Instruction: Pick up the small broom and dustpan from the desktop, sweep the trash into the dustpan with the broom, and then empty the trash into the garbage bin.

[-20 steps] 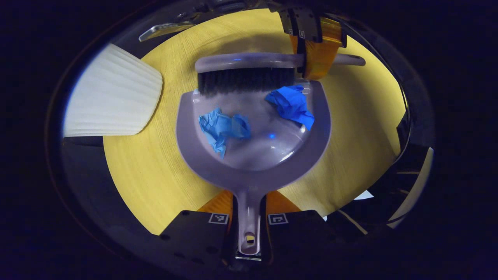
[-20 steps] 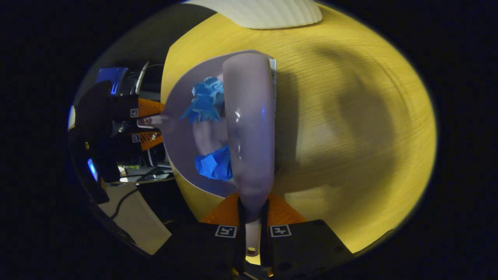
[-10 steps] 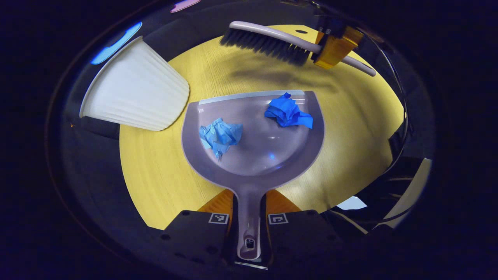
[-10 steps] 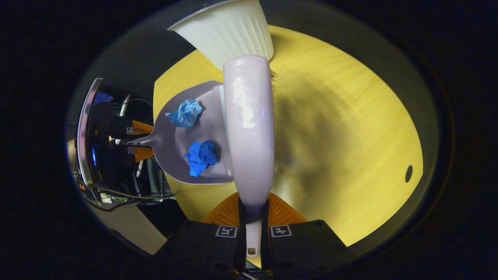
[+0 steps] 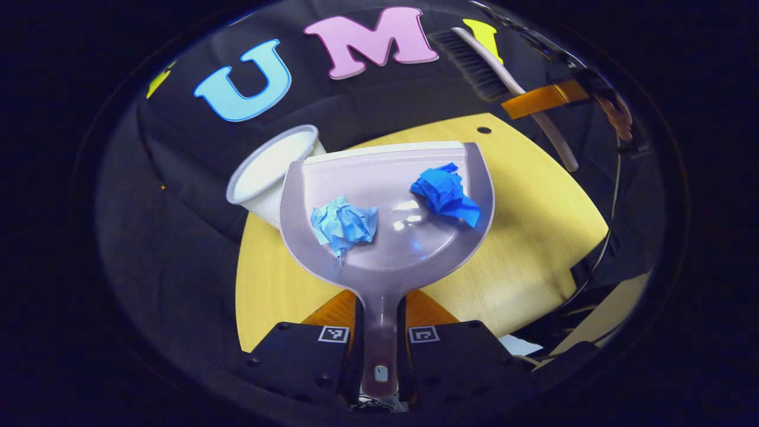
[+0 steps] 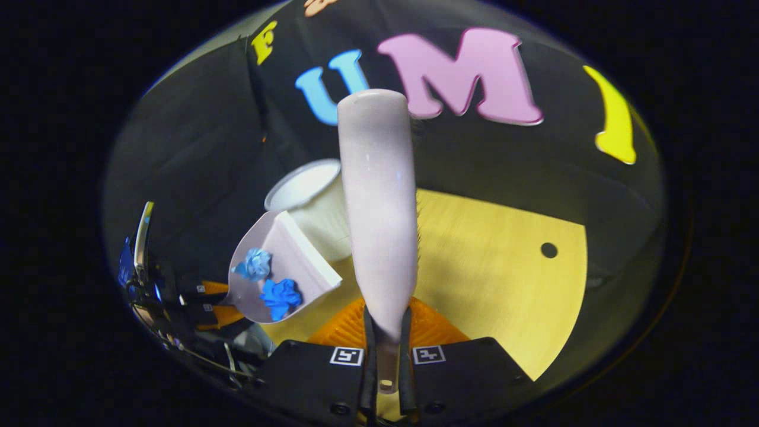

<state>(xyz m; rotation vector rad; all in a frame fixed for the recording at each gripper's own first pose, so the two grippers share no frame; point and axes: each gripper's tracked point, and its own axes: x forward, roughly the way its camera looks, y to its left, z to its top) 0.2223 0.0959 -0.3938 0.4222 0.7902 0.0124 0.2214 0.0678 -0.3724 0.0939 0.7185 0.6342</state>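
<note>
My left gripper (image 5: pixel 380 341) is shut on the handle of the pale lilac dustpan (image 5: pixel 388 237), which hangs lifted above the yellow table (image 5: pixel 533 237). Two crumpled blue paper balls lie in the pan: a light one (image 5: pixel 344 222) and a darker one (image 5: pixel 445 193). My right gripper (image 6: pixel 386 350) is shut on the handle of the lilac broom (image 6: pixel 376 207), raised off the table. The broom (image 5: pixel 480 65) and the right gripper (image 5: pixel 548 98) show at the top right of the left gripper view. The dustpan (image 6: pixel 296 273) shows at the lower left of the right gripper view.
A white ribbed garbage bin (image 5: pixel 267 178) stands just beyond the pan's front lip, at the table's far left edge; the same bin (image 6: pixel 311 207) lies behind the broom. A small dark hole (image 6: pixel 549 249) marks the table. Cables and equipment (image 6: pixel 154 290) sit off the table's left.
Both grippers have risen and tilted up from the table. The dustpan with the two paper balls has lifted toward the bin. The broom has swung up and away from the pan.
</note>
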